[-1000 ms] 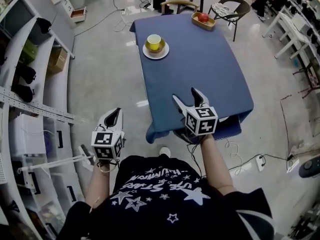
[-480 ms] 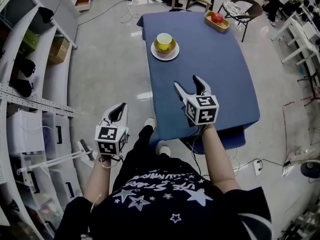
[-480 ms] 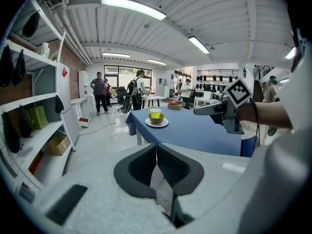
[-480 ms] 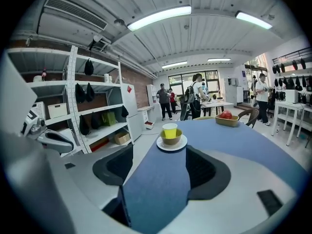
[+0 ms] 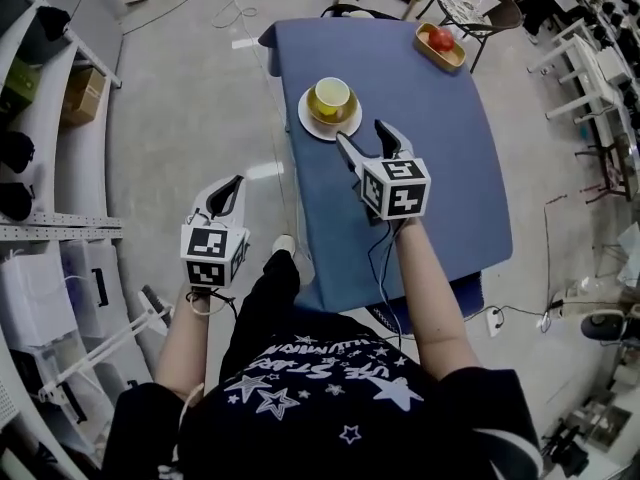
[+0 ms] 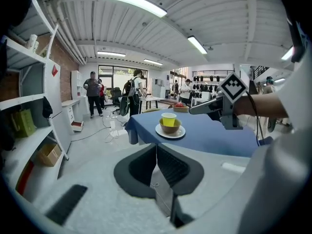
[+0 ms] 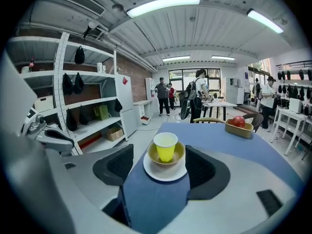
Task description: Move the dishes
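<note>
On the blue-clothed table (image 5: 430, 158) stands a white plate (image 5: 330, 118) that carries a yellow-brown bowl with a yellow cup (image 5: 331, 95) inside it. The same stack shows as plate (image 7: 165, 169) and cup (image 7: 165, 146) in the right gripper view and as a cup (image 6: 169, 120) in the left gripper view. My right gripper (image 5: 366, 138) hovers open just short of the plate, its jaws wide on either side of the stack's line. My left gripper (image 5: 222, 197) hangs over the floor left of the table, its jaws shut with nothing between them.
A wooden tray with a red apple (image 5: 440, 41) sits at the table's far right corner. Chairs (image 5: 478, 3) stand behind the table. Shelving (image 5: 40, 118) runs along the left. Cables lie on the floor. People stand far off in the room.
I have stepped closer to the table. My right gripper has moved forward toward the plate. The left gripper stays beside the table over the floor.
</note>
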### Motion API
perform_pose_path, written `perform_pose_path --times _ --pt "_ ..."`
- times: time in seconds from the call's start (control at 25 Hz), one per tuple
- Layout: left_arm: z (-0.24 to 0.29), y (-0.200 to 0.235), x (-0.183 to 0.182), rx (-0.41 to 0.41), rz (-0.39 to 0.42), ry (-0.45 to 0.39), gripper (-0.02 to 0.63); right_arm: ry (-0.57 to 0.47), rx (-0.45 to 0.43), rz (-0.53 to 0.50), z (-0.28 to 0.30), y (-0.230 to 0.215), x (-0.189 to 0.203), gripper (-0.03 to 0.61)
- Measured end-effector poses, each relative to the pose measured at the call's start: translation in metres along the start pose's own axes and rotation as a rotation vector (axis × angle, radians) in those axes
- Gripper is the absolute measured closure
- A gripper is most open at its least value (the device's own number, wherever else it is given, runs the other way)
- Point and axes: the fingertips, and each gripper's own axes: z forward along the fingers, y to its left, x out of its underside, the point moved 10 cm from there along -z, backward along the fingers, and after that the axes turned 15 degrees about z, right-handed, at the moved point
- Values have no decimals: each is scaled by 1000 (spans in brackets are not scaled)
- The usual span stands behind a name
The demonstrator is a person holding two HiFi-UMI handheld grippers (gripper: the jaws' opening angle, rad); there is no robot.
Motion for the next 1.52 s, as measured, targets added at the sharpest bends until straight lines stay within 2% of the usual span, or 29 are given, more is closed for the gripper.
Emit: perform_pose_path --times 0.36,0.68,1.08,1.36,1.52 --pt "53 32 6 73 -15 43 592 95 30 13 85 -12 -15 235" --pt "78 41 8 120 -32 61 592 186 63 -5 123 -10 -21 198" --pt "84 44 13 125 -49 73 592 241 130 -46 136 -7 -18 218" --pt "84 52 13 99 -57 81 592 227 125 -46 132 -8 -23 219" --pt "86 55 11 94 -54 73 592 180 99 -20 122 -7 -37 219"
